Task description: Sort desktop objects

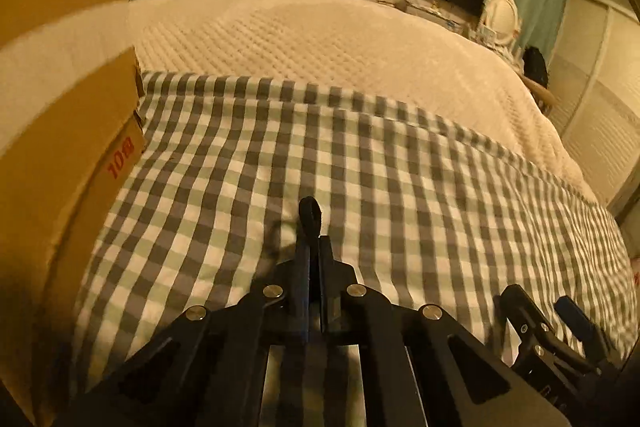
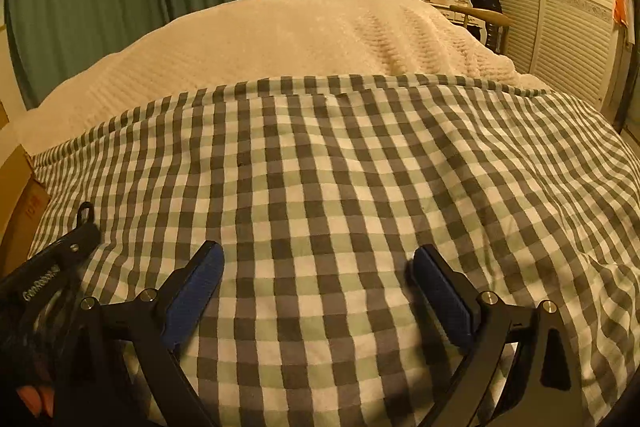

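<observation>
Left tongs (image 1: 314,247) at lower centre of the left wrist view, clenched on a thin black strap loop (image 1: 309,215) poking up past the tips, above the checked cloth (image 1: 400,167) on the bed. Cardboard box (image 1: 72,155) at left edge, red print on its side. Right tongs (image 2: 318,267) low in the right wrist view, released, blue pads (image 2: 200,287) wide apart over the checked cloth. Cream blanket (image 2: 280,39) beyond, across upper middle.
</observation>
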Motion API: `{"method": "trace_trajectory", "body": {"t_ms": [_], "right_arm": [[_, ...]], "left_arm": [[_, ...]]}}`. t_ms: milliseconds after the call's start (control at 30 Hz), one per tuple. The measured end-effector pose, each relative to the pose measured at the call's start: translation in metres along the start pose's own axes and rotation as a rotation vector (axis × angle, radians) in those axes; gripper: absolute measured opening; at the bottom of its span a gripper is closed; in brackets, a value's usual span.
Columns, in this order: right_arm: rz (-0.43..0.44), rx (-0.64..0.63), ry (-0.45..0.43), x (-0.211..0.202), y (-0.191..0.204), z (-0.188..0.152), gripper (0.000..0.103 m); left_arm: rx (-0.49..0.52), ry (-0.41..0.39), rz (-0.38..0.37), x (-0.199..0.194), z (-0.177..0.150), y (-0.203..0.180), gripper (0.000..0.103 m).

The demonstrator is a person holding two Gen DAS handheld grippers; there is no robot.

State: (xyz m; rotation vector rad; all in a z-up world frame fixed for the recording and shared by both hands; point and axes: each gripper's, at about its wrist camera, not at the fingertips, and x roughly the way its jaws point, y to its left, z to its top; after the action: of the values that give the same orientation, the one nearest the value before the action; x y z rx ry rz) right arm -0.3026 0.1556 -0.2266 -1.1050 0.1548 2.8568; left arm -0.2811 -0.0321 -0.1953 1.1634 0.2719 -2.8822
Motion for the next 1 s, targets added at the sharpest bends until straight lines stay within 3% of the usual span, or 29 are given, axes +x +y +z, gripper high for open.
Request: {"method": "trace_trajectory", "body": {"t_ms": [100, 233, 367, 500, 633, 767, 800, 833, 867, 900, 967, 1000], "right_arm": [[0.012, 0.015, 0.031, -0.011, -0.009, -0.005, 0.096], [0.029, -0.031, 0.065, -0.053, -0.013, -0.021, 0.096], [0.089, -0.041, 0.083, -0.103, -0.01, -0.018, 0.096], [0.152, -0.063, 0.007, -0.18, 0.003, 0.009, 0.096], [0.23, -0.086, -0.064, -0.256, 0.033, 0.031, 0.096], [0.243, -0.099, -0.119, -0.296, 0.058, 0.038, 0.098], [0.232, -0.111, -0.115, -0.302, 0.066, 0.037, 0.098], [0.224, -0.12, -0.11, -0.302, 0.071, 0.039, 0.098], [0.213, -0.127, -0.108, -0.301, 0.076, 0.039, 0.098], [0.2, -0.133, -0.101, -0.3, 0.083, 0.038, 0.099], [0.198, -0.13, -0.042, -0.293, 0.093, 0.036, 0.099], [0.207, -0.121, -0.017, -0.291, 0.096, 0.034, 0.099]], "left_arm": [[0.059, -0.025, -0.003, -0.028, -0.01, -0.009, 0.002], [0.058, -0.05, -0.031, -0.086, -0.015, -0.01, 0.002], [0.043, -0.156, -0.05, -0.158, 0.01, -0.006, 0.002], [0.04, -0.267, -0.015, -0.237, 0.041, 0.015, 0.002], [0.022, -0.245, 0.053, -0.271, 0.06, 0.06, 0.003], [0.038, -0.155, 0.121, -0.261, 0.07, 0.1, 0.007], [0.063, -0.149, 0.108, -0.255, 0.071, 0.108, 0.013], [0.084, -0.129, 0.098, -0.251, 0.073, 0.113, 0.043], [0.099, -0.1, 0.108, -0.245, 0.075, 0.112, 0.09], [0.117, -0.067, 0.141, -0.242, 0.074, 0.113, 0.101], [0.145, -0.125, 0.201, -0.253, 0.068, 0.114, 0.101], [0.136, -0.138, 0.185, -0.263, 0.066, 0.114, 0.101]]}}
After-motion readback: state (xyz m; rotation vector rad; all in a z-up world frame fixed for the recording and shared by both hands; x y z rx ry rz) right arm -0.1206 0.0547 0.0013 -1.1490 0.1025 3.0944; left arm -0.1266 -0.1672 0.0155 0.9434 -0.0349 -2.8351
